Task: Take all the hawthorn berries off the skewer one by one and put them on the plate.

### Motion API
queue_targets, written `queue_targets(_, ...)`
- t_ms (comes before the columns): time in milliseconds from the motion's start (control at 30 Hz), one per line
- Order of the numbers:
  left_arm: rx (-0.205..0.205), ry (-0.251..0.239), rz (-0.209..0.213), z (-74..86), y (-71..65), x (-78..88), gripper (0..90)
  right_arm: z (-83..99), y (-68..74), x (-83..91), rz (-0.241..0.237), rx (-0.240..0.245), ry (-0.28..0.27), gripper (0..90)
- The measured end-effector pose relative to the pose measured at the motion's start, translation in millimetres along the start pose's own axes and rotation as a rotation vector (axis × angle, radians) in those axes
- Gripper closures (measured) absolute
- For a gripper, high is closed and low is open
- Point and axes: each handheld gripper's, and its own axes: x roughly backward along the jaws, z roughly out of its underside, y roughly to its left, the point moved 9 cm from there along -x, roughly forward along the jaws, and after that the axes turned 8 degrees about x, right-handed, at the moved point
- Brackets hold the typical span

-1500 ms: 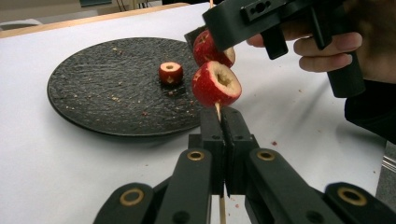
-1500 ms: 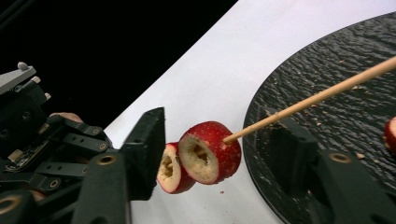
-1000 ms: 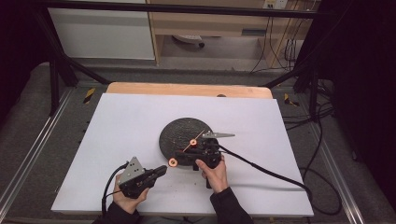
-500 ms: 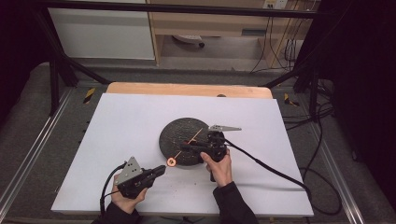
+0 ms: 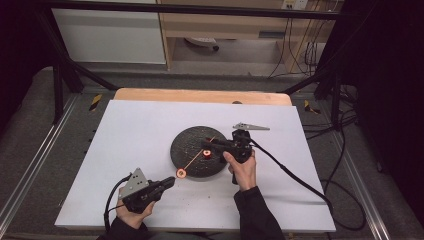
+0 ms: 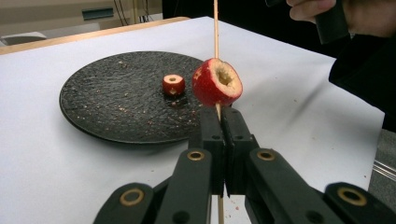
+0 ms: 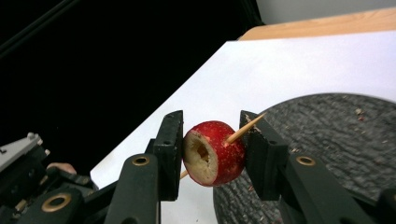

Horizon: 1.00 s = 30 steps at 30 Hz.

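Note:
My left gripper (image 5: pixel 170 182) (image 6: pixel 220 121) is shut on a thin wooden skewer (image 5: pixel 197 157) (image 6: pixel 215 28) near the table's front. A red cored fruit (image 5: pixel 180 173) (image 6: pixel 217 84) is threaded on the skewer just beyond the jaws. The skewer slants up over a black round plate (image 5: pixel 190 145) (image 6: pixel 112 107). My right gripper (image 5: pixel 206 145) (image 7: pixel 210 135) is above the plate, shut on a second red cored fruit (image 7: pixel 215 154). The skewer's tip pokes out through that fruit. A smaller cored fruit (image 6: pixel 173 85) (image 5: pixel 206 153) lies on the plate.
A white sheet (image 5: pixel 140 130) covers the table, and a wooden edge (image 5: pixel 200 96) shows at the far side. Crumbs dot the plate. The right gripper's cable (image 5: pixel 295 177) trails off to the right, where more cables lie on the floor.
My right hand has lifted and moved farther out over the plate, with its fruit now at the skewer's tip. The left gripper and the skewer's lower end have stayed still.

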Motion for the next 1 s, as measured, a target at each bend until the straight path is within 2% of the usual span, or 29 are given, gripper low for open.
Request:
queue_targets(267, 0.002, -0.003, 0.000, 0.7, 2.2, 3.1, 88.5, -15.4, -11.8, 8.7, 0.030, 0.000, -0.014, 61.7)
queue_targets(667, 0.016, -0.006, -0.010, 2.1, 8.0, 8.3, 88.5, -32.9, -34.5, 18.4, 0.105, 0.007, -0.028, 61.7)
queue_targets(833, 0.021, -0.007, -0.019, 2.0, 10.7, 9.9, 88.5, -29.5, -45.6, 13.7, 0.133, -0.001, -0.009, 61.7)
queue_targets(1000, 0.026, -0.007, -0.026, 2.3, 13.0, 10.8, 88.5, -12.9, -57.2, 0.5, 0.157, -0.013, 0.037, 61.7)
